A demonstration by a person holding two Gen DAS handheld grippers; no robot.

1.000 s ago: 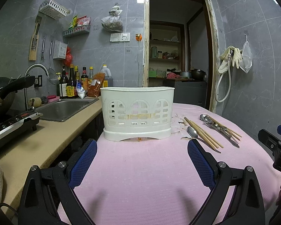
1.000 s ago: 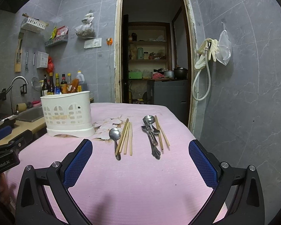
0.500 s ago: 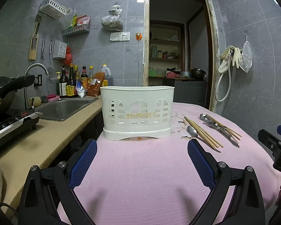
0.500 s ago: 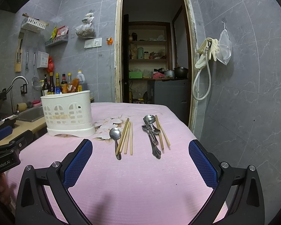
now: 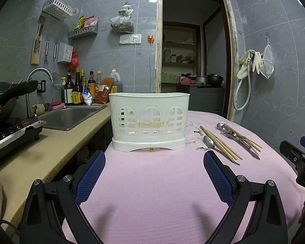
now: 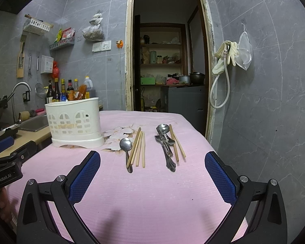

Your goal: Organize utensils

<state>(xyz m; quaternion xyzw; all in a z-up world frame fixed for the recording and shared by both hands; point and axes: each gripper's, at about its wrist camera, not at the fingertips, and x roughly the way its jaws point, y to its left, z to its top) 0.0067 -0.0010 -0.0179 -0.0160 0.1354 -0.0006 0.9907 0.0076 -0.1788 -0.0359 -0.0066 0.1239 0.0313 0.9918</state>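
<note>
Utensils wait on the pink tablecloth [image 6: 152, 193]: leftmost the white caddy [image 6: 75, 122], then a spoon [image 6: 126, 145] touching four chopsticks [image 6: 139, 149], then stacked cutlery [image 6: 166, 145] with two more, while left gripper [image 5: 154, 170] and right gripper [image 6: 152, 172] gape empty.

Tablecloth [image 6: 152, 193]: pink, with a white floral print [image 6: 120, 134] near frame centre. Utensil holder [image 5: 149, 120]: off-white, arched lattice cut-outs, yellowish band across its front. Chopsticks [image 6: 139, 149]: light tan. Spoons [image 6: 166, 144]: silver. Gripper finger pads [image 6: 85, 177]: blue mesh texture on black frames. Walls [image 6: 274, 101]: grey marbled tile.
</note>
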